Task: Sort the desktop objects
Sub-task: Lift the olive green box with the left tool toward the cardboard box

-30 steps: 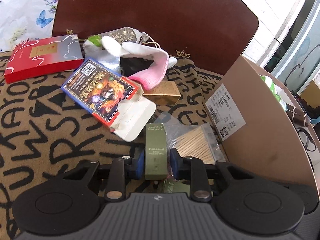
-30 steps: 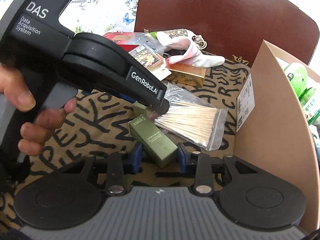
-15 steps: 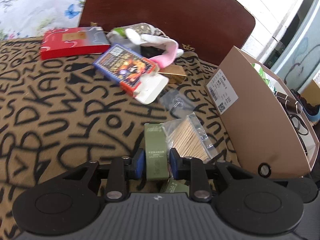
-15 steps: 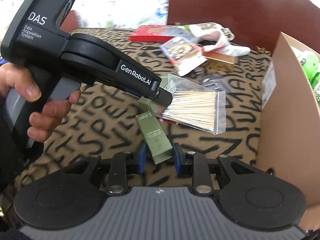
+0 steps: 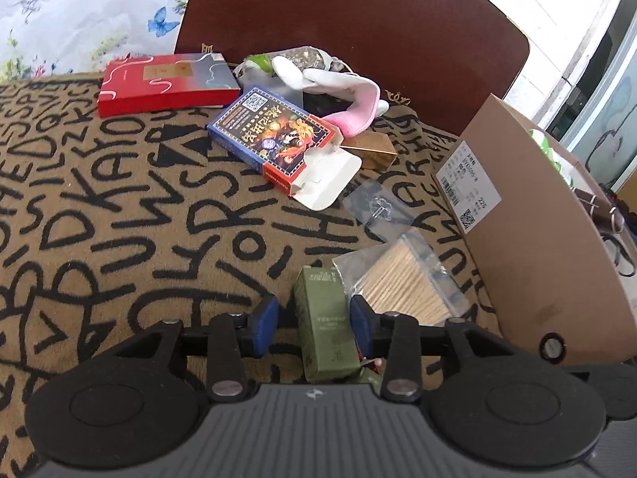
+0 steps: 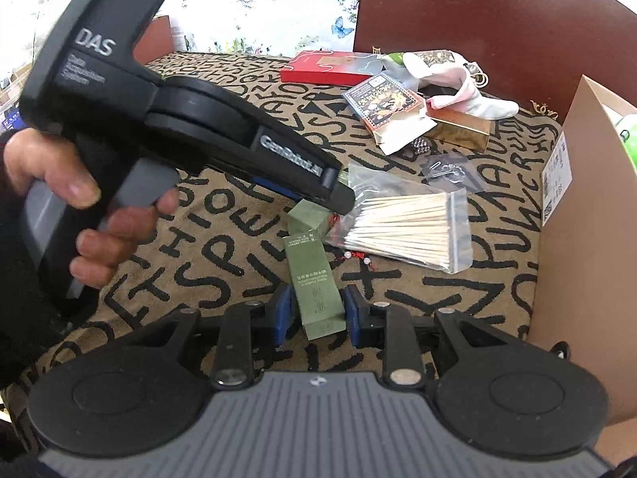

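Observation:
Two slim olive-green boxes lie on the patterned cloth. One green box (image 5: pixel 324 326) lies between my left gripper's (image 5: pixel 314 324) blue pads, which stand open, with a gap on the left side. The other green box (image 6: pixel 314 283) lies between my right gripper's (image 6: pixel 316 314) open pads, with small gaps on both sides. A clear bag of cotton swabs (image 5: pixel 402 283) lies just right of them; it also shows in the right wrist view (image 6: pixel 406 227). The left gripper's body (image 6: pixel 191 119) fills the left of the right wrist view.
A cardboard box (image 5: pixel 529 239) stands at the right with items inside. Farther back lie a blue card box (image 5: pixel 278 135) with an open flap, a red box (image 5: pixel 163 83), a gold box (image 5: pixel 370 149), a pink-white sock (image 5: pixel 342 95) and a small clear packet (image 5: pixel 378 207). A brown chair back (image 5: pixel 358 20) stands behind.
Both grippers' pads have opened from being shut on their green boxes. Both views have pulled back, showing more cloth.

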### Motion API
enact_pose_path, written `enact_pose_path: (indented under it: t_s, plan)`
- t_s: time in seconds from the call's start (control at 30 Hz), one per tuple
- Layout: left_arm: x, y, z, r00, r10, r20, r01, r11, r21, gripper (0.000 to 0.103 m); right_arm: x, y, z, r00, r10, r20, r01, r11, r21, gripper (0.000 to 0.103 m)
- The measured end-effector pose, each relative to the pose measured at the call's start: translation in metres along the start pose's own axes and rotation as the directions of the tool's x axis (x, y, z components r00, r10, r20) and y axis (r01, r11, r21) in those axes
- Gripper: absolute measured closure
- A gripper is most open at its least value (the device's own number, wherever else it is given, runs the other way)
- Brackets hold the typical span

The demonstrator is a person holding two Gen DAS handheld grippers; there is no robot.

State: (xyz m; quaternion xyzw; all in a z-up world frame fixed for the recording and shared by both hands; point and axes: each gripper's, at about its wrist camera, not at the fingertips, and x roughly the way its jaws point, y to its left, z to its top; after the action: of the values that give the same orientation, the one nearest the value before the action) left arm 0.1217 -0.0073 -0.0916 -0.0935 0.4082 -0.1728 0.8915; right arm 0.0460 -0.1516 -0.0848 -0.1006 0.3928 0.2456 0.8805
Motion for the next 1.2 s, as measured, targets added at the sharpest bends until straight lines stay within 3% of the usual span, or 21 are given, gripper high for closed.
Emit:
enact_pose_path:
  t_s: [0.13,0.23,0.33,0.5,1.07,1.2]
  plan:
    - [0.006,-0.005,0.003,1.0,0.019,0.007,-0.019,0.999,0.044,0.062,0.004,0.0,0.001,1.0,0.0,-0.005,0.0,1.0,0.003,0.075]
    - [0.004,-0.006,0.002,1.0,0.017,0.002,-0.017,0.998,0.068,0.076,0.003,0.001,0.0,1.0,0.005,-0.007,-0.005,1.0,0.005,0.075]
    - [-0.002,-0.003,-0.002,1.0,0.012,-0.014,-0.011,0.997,0.073,0.08,0.001,0.003,-0.001,0.999,0.024,-0.021,-0.025,1.0,-0.007,0.075]
    - [-0.017,0.0,-0.012,0.999,0.035,-0.034,-0.03,0.991,0.127,0.08,-0.004,0.011,-0.002,0.998,0.058,-0.028,-0.059,0.997,-0.041,0.075]
    - [-0.019,0.001,-0.018,0.998,0.055,-0.04,-0.05,0.992,0.116,0.078,0.011,0.015,0.003,1.0,0.009,-0.029,-0.009,1.0,0.005,0.075]
    - [-0.024,-0.003,-0.022,0.997,0.062,-0.05,-0.054,0.989,0.137,0.08,0.007,0.014,0.002,1.0,0.001,-0.022,-0.001,1.0,0.017,0.081]
